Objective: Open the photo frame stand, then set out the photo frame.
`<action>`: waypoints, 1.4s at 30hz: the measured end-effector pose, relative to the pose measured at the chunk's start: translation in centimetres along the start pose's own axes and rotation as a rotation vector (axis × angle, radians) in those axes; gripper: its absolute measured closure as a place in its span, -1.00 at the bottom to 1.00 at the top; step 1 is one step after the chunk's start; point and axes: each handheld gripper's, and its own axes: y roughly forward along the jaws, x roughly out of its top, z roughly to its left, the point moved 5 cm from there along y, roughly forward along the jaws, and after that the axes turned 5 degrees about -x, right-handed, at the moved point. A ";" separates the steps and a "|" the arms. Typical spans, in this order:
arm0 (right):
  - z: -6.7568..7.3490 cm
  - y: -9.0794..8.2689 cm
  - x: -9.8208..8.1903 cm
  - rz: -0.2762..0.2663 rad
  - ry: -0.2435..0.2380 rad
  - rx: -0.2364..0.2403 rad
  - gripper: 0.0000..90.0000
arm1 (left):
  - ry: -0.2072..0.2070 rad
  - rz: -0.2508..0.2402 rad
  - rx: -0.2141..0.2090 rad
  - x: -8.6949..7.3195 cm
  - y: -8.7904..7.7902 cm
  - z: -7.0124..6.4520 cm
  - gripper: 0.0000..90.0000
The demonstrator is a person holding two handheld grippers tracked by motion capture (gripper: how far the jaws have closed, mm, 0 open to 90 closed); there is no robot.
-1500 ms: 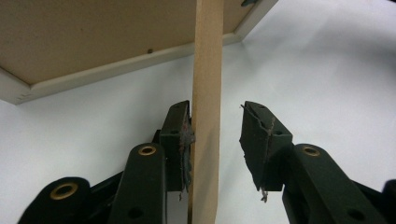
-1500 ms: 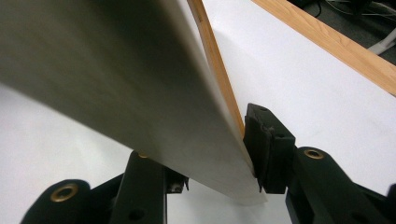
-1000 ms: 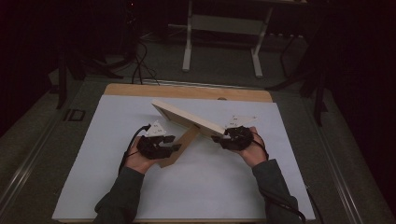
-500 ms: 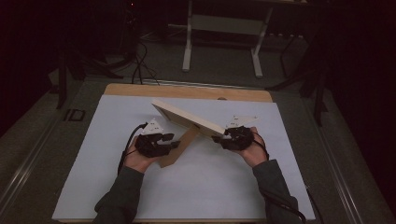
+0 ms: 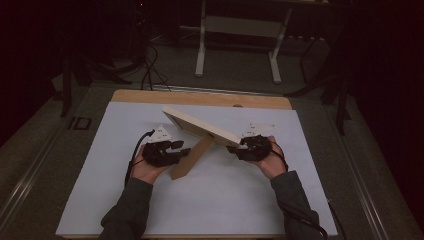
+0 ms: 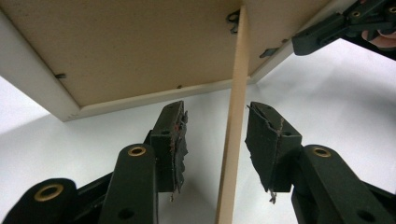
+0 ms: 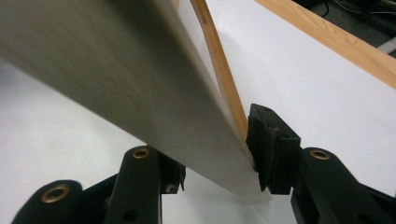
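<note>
High view: a wooden picture frame (image 5: 200,127) is held tilted above the white sheet (image 5: 100,175) that covers the table (image 5: 200,97), its upper corner toward the far left, its lower corner toward the right. A wooden stand leg (image 5: 192,157) slants from the frame's back down to the sheet. The left gripper (image 5: 175,152), in the person's left hand (image 5: 147,167), sits at the lower part of the leg; the right gripper (image 5: 235,149), in the right hand (image 5: 267,157), sits at the frame's lower right corner.

Left gripper view: the jaws stand spread, one on each side of the leg (image 6: 233,140), with a gap showing between each pad and the wood, so nothing is pinched. Above lies the frame's fibreboard back (image 6: 140,46) with its pale rim and small metal clips. The right gripper's jaw tip (image 6: 327,30) meets the frame's edge at upper right.

Right gripper view: the frame's corner (image 7: 177,135) lies between the jaws. The right-hand pad (image 7: 268,140) bears against the frame's edge; the other pad is hidden beneath the frame's face, so a full pinch cannot be confirmed. The table's wooden edge (image 7: 345,46) shows beyond the sheet.
</note>
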 end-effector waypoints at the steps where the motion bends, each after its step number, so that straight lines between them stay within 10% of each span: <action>1: 0.0 0.0 0.0 0.000 0.000 0.001 0.29 | -0.002 -0.003 -0.002 0.0 -0.1 0.0 0.28; 42: -0.5 -1.1 -1.4 -0.008 0.046 0.019 0.06 | -0.147 -0.091 0.036 1.0 -1.6 1.8 0.56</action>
